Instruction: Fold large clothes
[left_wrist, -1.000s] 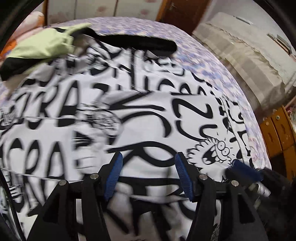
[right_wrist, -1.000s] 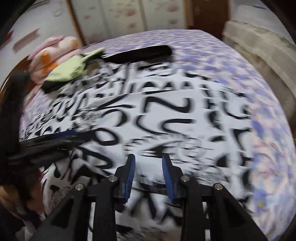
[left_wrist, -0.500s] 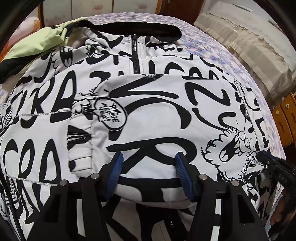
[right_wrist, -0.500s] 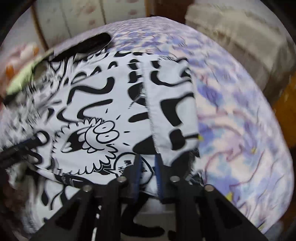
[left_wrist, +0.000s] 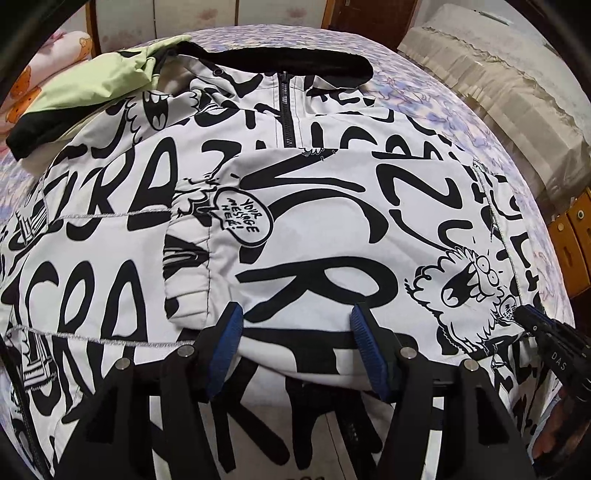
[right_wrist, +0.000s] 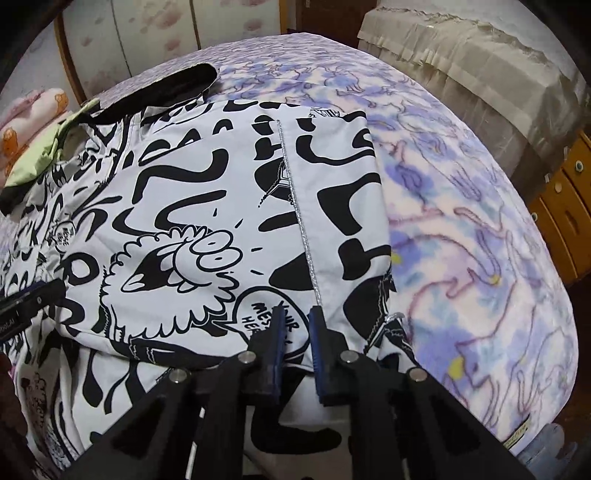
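Observation:
A white jacket (left_wrist: 332, 221) covered in black lettering lies spread on the bed. One sleeve is folded across its front, with the cuff (left_wrist: 188, 280) at the left. My left gripper (left_wrist: 297, 332) straddles the near edge of that folded sleeve. The fold bulges between its pads, and the jaws are easing open. In the right wrist view my right gripper (right_wrist: 298, 332) stands narrow on the same fold's edge at the jacket (right_wrist: 184, 221)'s right side, beside a silver seam. Cloth sits between its pads, and its jaws are opening slightly.
The black collar (left_wrist: 280, 62) and a pale green lining (left_wrist: 99, 85) lie at the jacket's far end. A purple flowered blanket (right_wrist: 480, 221) covers the bed to the right. Beyond it stand a beige covered piece of furniture (left_wrist: 498, 92) and wooden drawers (right_wrist: 565, 192). A pink pillow (left_wrist: 55, 55) sits far left.
My right gripper swung from over the jacket's middle to its right edge and narrowed its jaws onto the fold. The left gripper stayed on the sleeve fold, and the blur has settled.

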